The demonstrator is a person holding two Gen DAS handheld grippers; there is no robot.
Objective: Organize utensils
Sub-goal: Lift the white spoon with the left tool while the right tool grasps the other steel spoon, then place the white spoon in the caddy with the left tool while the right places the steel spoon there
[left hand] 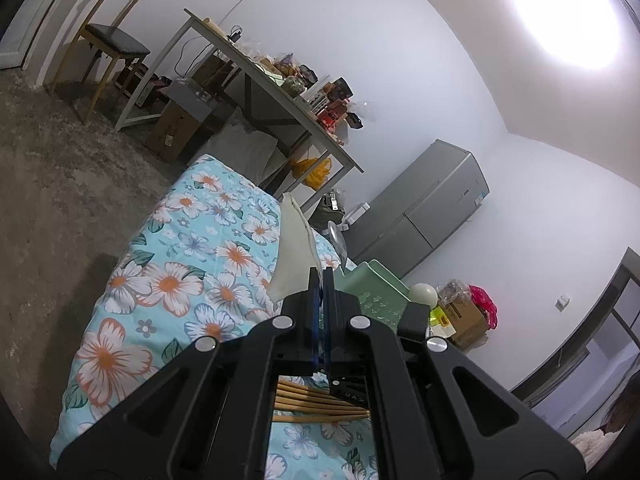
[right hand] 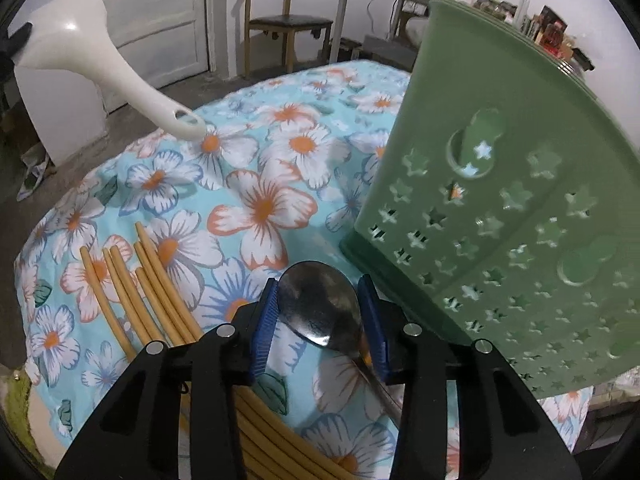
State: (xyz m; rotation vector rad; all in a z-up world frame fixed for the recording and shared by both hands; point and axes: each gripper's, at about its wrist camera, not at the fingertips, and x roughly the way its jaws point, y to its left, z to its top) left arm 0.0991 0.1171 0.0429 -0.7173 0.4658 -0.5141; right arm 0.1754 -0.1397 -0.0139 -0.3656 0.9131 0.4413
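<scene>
My left gripper [left hand: 320, 277] is shut on the blade of a white plastic rice paddle [left hand: 294, 248] and holds it above the flowered cloth. In the right wrist view the paddle [right hand: 100, 52] hangs at the upper left, its handle end pointing down at the cloth. My right gripper [right hand: 319, 283] points down at the table; its blue pads [right hand: 267, 316] sit against both edges of a metal spoon's bowl [right hand: 320, 304], which lies on the cloth. Several bamboo chopsticks [right hand: 152, 300] lie just left of it. A green perforated utensil holder [right hand: 500, 200] stands close on the right.
The table wears a blue flowered cloth [right hand: 260, 208]. Beyond it are a wooden chair [right hand: 280, 20], a cluttered desk [left hand: 280, 92], a grey fridge [left hand: 424, 208], a white door [right hand: 152, 20] and boxes and bags on the floor [left hand: 464, 312].
</scene>
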